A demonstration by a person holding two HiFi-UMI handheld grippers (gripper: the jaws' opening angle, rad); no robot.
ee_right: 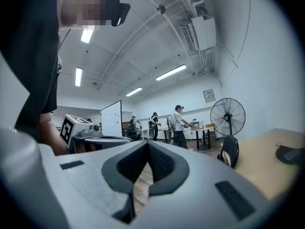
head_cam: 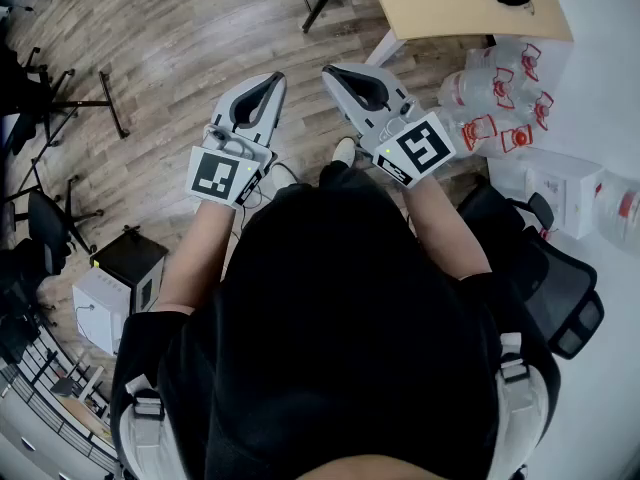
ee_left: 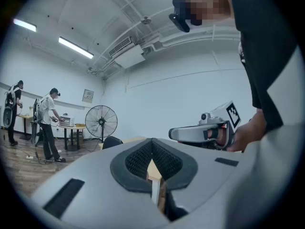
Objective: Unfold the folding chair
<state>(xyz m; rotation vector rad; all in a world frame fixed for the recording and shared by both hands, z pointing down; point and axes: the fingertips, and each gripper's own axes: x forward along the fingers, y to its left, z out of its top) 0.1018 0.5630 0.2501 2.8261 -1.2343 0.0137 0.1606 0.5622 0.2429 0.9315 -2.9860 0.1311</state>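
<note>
Pose: L gripper point(head_cam: 270, 80) & R gripper point(head_cam: 336, 72) level, side by side out front, jaws closed, empty.

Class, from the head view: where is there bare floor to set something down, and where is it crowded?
Free: the wooden floor between the desk and the black stand at left. Crowded: the water bottles, white box and office chair along the right; the small cabinets at lower left.

Wood-plank floor point(head_cam: 170, 48) with tan table point(head_cam: 460, 3) and clear jugs point(head_cam: 495, 103)
</note>
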